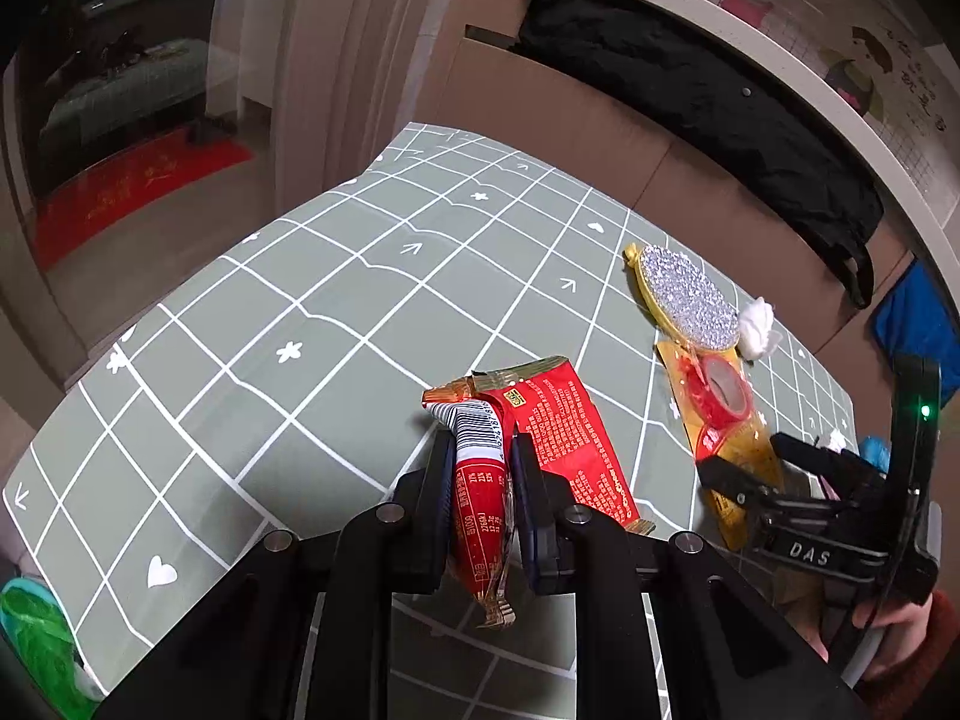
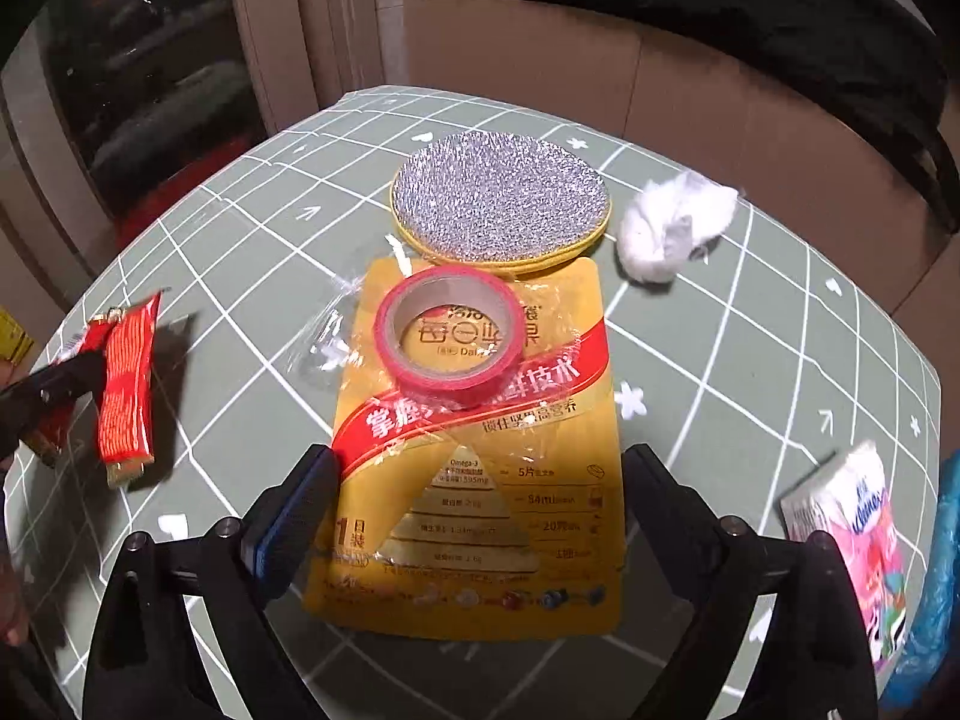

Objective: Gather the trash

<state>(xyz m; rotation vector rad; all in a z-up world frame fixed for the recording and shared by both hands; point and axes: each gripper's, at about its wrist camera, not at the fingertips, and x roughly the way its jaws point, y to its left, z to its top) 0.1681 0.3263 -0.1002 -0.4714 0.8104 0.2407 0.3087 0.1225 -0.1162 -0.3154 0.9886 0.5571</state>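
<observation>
A red snack wrapper (image 1: 522, 456) is clamped between the nearly closed jaws of the left gripper (image 1: 480, 456), its barcoded end standing up above the fingertips and its tail hanging down between the fingers, above the green grid-patterned tablecloth (image 1: 336, 276). The right gripper (image 2: 480, 474) is seen spread wide, with nothing pressed by its pads; its two fingers are placed on either side of the near part of a yellow foil pouch (image 2: 474, 528) that lies flat on the cloth. A roll of pink tape (image 2: 453, 336) is seen resting on the upper half of the pouch, and a round glittery silver pad with a yellow rim (image 2: 501, 198) is set at the pouch's far edge, overlapping it slightly. A crumpled white tissue (image 2: 672, 225) is found just right of that pad. A pink-and-white tissue pack (image 2: 852, 534) is seen at the right edge of the table, beside something blue. In the left wrist view, a hand (image 1: 894, 618) is seen gripping the right gripper's handle.
</observation>
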